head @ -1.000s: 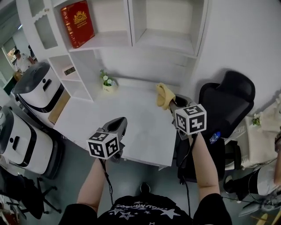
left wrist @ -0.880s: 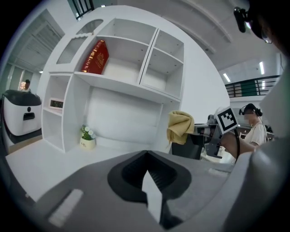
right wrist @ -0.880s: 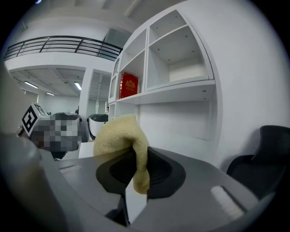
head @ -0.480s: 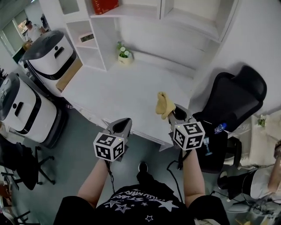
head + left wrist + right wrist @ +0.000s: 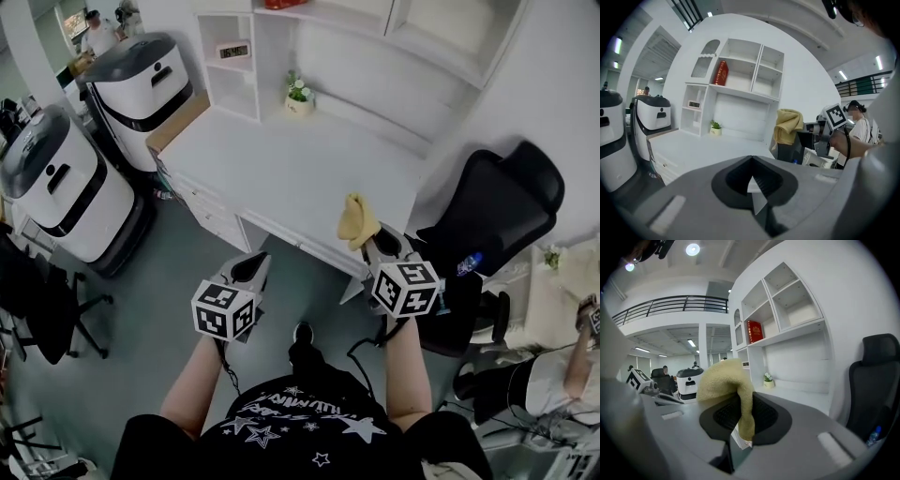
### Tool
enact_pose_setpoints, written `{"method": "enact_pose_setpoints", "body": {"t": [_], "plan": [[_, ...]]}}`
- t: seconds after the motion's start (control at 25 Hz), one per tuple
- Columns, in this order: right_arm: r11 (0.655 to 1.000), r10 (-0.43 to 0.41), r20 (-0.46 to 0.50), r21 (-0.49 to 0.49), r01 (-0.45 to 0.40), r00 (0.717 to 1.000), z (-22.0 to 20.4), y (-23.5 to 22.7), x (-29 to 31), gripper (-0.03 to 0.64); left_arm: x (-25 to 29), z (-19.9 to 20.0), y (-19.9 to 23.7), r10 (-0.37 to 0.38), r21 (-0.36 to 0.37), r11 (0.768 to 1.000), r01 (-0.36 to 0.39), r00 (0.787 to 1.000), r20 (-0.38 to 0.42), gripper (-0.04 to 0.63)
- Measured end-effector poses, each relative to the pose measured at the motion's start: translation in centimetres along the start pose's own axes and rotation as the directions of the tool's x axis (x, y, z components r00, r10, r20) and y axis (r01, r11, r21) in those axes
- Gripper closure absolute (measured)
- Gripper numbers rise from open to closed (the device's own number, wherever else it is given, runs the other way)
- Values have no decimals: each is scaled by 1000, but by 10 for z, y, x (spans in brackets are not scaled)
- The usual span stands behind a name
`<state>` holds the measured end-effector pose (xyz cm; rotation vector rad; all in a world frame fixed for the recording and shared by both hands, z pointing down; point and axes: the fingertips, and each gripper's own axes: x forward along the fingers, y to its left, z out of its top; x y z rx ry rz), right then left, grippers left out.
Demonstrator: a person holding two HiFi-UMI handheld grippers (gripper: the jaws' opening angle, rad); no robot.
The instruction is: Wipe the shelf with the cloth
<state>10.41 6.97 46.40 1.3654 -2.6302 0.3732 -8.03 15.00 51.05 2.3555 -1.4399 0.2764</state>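
We count two tools, the left tool [image 5: 247,269] and the right tool [image 5: 381,247]. One yellow cloth [image 5: 358,220]. One white shelf unit [image 5: 740,89], one tabletop [image 5: 281,159]. One potted plant [image 5: 299,95], one red book [image 5: 721,73], one small clock [image 5: 232,51]. Two white domed machines, the near machine [image 5: 58,192] and the far machine [image 5: 148,73]. One black high-backed office chair [image 5: 502,208].

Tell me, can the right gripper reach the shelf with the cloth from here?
Probably not yet. The right gripper, shut on the cloth, hangs near the desk's front edge, and the shelf stands across the desk. Nothing blocks it; stepping closer should do.
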Motion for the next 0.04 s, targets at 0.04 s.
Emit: {"method": "enact_pose_setpoints", "body": {"t": [0.04], "plan": [[1000,2,0,0,-2,1000,-2,9,-6,541,-11,-4,0,6,-1,1000,-6,1000,1,594]]}}
